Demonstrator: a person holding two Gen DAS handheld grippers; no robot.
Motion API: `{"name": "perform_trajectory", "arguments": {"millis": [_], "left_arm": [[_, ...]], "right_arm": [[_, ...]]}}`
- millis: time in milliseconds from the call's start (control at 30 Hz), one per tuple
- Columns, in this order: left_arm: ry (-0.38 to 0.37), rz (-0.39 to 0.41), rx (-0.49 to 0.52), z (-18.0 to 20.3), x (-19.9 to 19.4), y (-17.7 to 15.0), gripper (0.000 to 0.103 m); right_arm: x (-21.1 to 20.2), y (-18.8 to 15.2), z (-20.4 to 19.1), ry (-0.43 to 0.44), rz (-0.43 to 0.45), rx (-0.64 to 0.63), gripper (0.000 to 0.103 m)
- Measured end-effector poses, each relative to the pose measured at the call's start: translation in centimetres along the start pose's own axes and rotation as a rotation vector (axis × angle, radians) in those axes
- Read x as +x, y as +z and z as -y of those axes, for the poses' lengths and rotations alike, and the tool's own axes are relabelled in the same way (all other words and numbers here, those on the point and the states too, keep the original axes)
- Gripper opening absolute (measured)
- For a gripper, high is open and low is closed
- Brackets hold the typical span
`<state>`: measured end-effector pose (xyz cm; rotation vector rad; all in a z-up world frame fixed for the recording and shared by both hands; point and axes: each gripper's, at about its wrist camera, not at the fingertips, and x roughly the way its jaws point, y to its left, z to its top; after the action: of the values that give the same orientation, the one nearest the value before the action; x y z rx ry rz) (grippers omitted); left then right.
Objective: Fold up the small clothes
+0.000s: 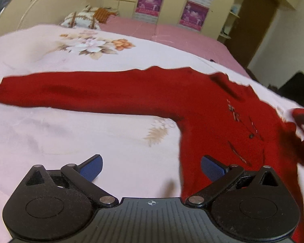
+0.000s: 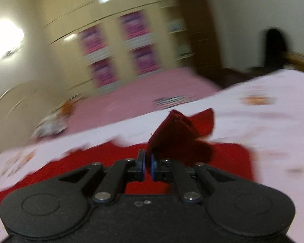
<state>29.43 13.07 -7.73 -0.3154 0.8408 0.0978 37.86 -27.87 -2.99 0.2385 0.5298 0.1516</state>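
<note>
Fold barely started, by the look of it. Red sweater (image 1: 202, 109) lies mostly flat on the pale floral bedsheet (image 1: 71, 133), body spread, one sleeve (image 1: 81, 93) stretched out straight, not folded in. Only the other sleeve is lifted. Left to do, I'd judge: both sleeves in, then body folded.

Relative to the left gripper (image 1: 151, 168): jaws wide, nothing between them. Sweater body sits ahead and to the right, its side edge running just inside the right finger; the straight sleeve crosses ahead of both fingers, well apart from them. Bare sheet between the jaws.

Right gripper (image 2: 147, 163): jaws narrow, pinched on a bunched piece of red cloth, probably the sleeve end (image 2: 182, 135), which stands up just beyond the tips and to their right. Sweater body lies flat below it. View is motion-blurred.
</note>
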Motion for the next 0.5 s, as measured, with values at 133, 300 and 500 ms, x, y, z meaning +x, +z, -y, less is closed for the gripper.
{"name": "perform_trajectory", "arguments": {"millis": [133,300,500], "left_arm": [[0.015,0.026,-0.046,-2.0,-0.3,0.4,0.103],[-0.004,0.039,-0.093,-2.8,0.3,1.1,0.085],[-0.255,0.0,-0.098,2.1,4.6,2.5,0.052]], "right_arm": [[5.3,-3.7,-10.5,0.175,-0.141,-0.166,0.006],[6.6,-8.4,-17.2,0.202,-0.193,-0.412,0.052],[0.3,-7.3,-11.8,0.183,-0.105,-0.262,0.049]]}}
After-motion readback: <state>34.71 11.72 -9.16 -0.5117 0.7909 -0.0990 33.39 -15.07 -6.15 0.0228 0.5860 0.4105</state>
